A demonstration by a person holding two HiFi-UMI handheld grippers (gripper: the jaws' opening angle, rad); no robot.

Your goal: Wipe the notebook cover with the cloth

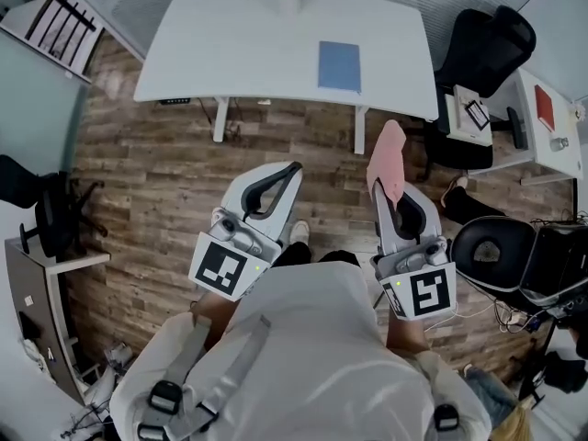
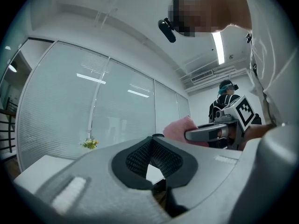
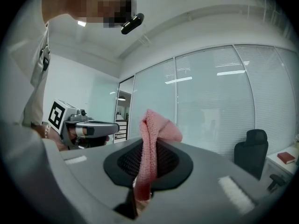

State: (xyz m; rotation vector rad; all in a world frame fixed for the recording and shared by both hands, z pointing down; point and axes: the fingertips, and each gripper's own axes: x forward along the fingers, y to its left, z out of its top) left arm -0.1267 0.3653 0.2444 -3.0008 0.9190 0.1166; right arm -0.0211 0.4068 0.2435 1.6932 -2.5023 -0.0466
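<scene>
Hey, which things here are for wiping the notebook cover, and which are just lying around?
For the job: blue notebook on the white table; pink cloth, clamped in the right gripper.
Just lying about: black office chair; red book on the side desk.

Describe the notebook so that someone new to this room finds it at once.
Find the large white desk at the head view's top. The notebook lies flat on its right half. It is the only blue thing there; the red book lies on another table.
</scene>
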